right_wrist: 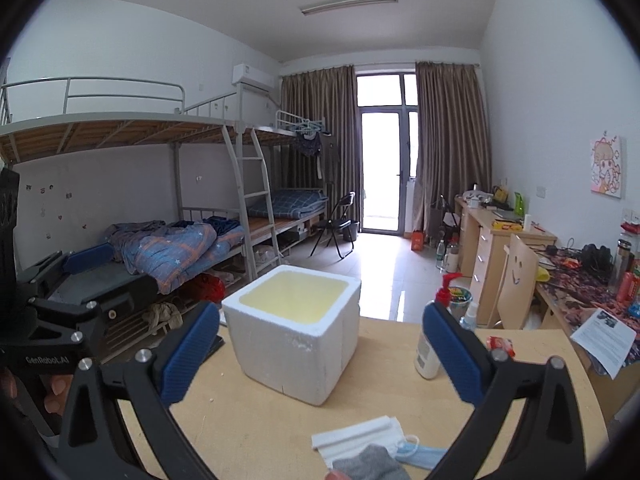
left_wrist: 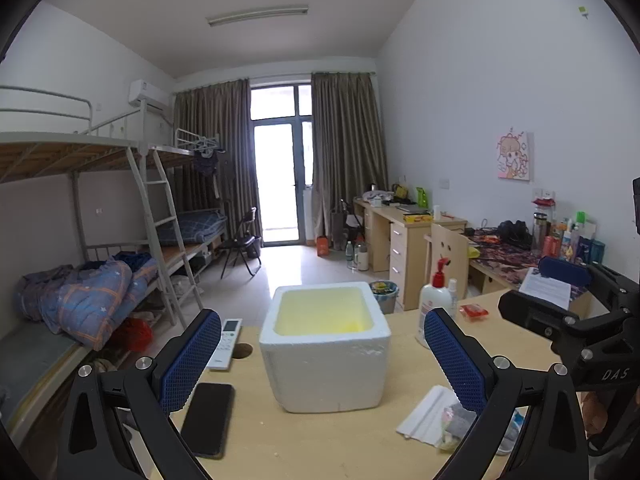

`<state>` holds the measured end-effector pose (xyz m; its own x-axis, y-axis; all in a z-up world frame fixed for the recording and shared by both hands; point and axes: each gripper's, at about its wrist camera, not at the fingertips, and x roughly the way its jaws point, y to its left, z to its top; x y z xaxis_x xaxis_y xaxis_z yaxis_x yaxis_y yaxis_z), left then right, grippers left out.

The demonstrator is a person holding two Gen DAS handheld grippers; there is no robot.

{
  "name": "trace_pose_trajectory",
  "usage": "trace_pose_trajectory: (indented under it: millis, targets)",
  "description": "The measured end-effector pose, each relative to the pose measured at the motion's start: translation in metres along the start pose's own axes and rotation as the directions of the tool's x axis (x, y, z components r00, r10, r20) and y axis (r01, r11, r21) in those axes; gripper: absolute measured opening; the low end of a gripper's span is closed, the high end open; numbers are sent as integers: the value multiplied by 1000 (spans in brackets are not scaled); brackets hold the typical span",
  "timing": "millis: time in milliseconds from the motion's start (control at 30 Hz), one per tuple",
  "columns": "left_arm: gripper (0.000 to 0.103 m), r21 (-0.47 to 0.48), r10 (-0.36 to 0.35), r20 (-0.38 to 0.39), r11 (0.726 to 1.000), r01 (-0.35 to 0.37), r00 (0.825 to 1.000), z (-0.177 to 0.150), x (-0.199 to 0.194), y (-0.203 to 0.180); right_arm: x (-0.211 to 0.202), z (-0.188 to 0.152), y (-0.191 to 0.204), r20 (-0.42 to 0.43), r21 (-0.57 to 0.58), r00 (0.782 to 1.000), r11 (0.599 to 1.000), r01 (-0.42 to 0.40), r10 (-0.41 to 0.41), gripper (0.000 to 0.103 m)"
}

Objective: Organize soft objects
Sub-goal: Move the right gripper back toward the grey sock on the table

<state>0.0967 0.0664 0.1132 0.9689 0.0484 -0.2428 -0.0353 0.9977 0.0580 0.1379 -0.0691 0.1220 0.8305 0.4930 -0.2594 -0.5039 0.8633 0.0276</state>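
A white foam box with a yellowish inside stands open on the wooden table; it also shows in the right wrist view. A white folded cloth, a grey sock and a blue face mask lie on the table near its front edge; the cloth and the grey sock also show in the left wrist view. My left gripper is open and empty, facing the box. My right gripper is open and empty, above the soft things.
A black phone and a white remote lie left of the box. A pump bottle and a red packet stand right of it. The table edge curves at the right. Bunk beds stand on the left.
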Motion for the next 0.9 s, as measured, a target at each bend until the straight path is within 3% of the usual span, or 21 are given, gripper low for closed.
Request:
trace_pose_trajectory:
  millis: [567, 900]
  targets:
    - [102, 17, -86, 44, 996, 85, 995, -29, -22, -32, -46, -46, -18, 61, -14, 993, 995, 101, -100, 103]
    - [102, -9, -82, 89, 996, 83, 993, -61, -17, -39, -55, -85, -26, 62, -10, 983, 984, 176, -175, 103]
